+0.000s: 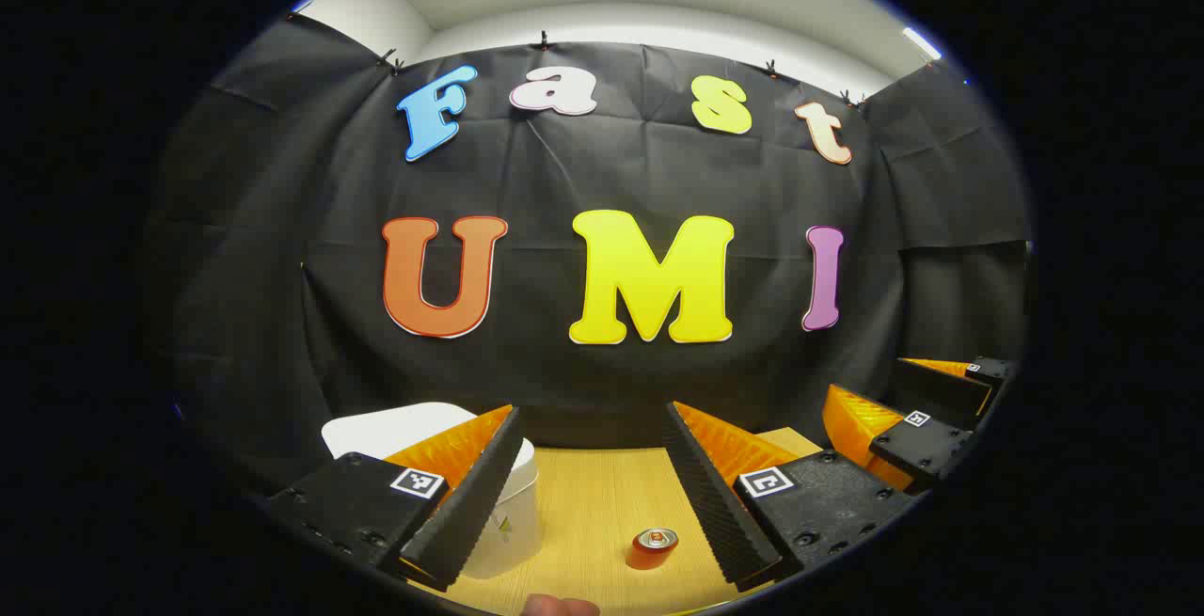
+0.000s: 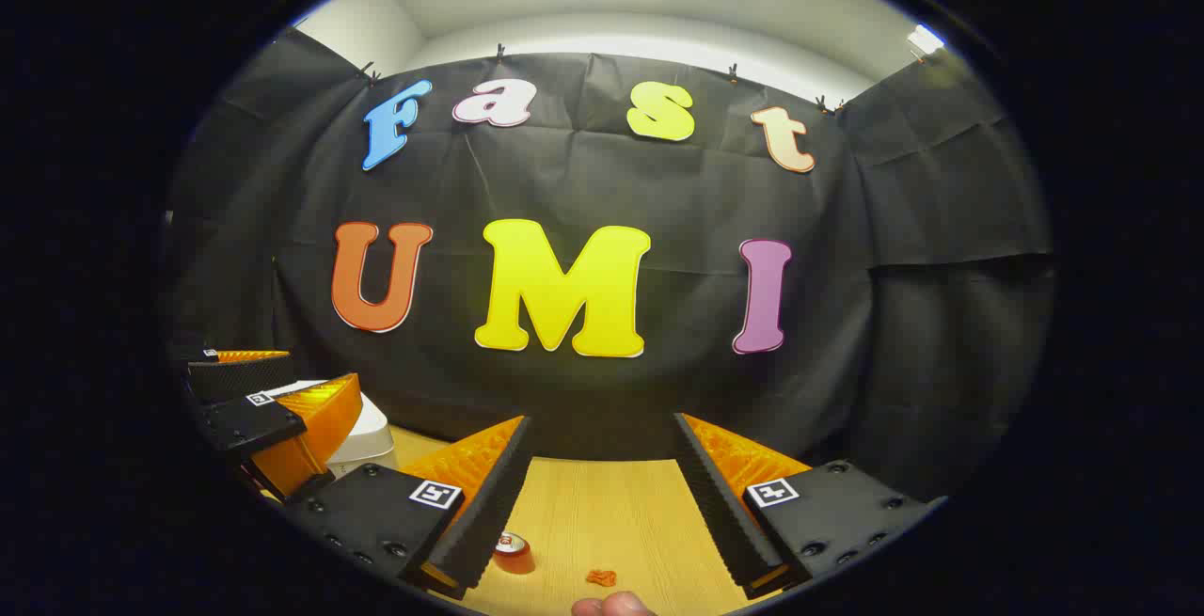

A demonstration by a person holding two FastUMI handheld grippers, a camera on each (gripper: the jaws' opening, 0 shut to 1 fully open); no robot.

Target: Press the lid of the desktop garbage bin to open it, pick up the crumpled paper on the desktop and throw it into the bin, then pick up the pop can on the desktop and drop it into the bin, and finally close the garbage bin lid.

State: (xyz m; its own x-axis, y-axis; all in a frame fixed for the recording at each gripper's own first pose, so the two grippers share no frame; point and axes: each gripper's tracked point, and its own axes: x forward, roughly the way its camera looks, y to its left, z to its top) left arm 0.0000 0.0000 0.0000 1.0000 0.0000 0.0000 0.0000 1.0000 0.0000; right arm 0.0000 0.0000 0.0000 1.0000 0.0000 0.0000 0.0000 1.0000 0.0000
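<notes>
My left gripper [image 1: 593,414] is open above the wooden desk [image 1: 593,503], nothing between its fingers. A white garbage bin [image 1: 515,522] stands at the lower left, partly hidden by one finger. Its white lid [image 1: 390,428] shows behind that finger, and I cannot tell whether it is up or down. A red pop can [image 1: 655,546] stands upright on the desk between the fingers, well below them. My right gripper [image 2: 602,423] is also open and empty. Below it are the can [image 2: 514,553] and a small orange crumpled paper [image 2: 600,578]. The bin [image 2: 369,437] sits at the left.
The two grippers hang side by side: the right gripper [image 1: 894,395] shows at the far right of the left gripper view, the left gripper [image 2: 282,388] at the far left of the right gripper view. Black cloth walls close the desk's far side. A fingertip [image 2: 611,605] shows at the bottom edge.
</notes>
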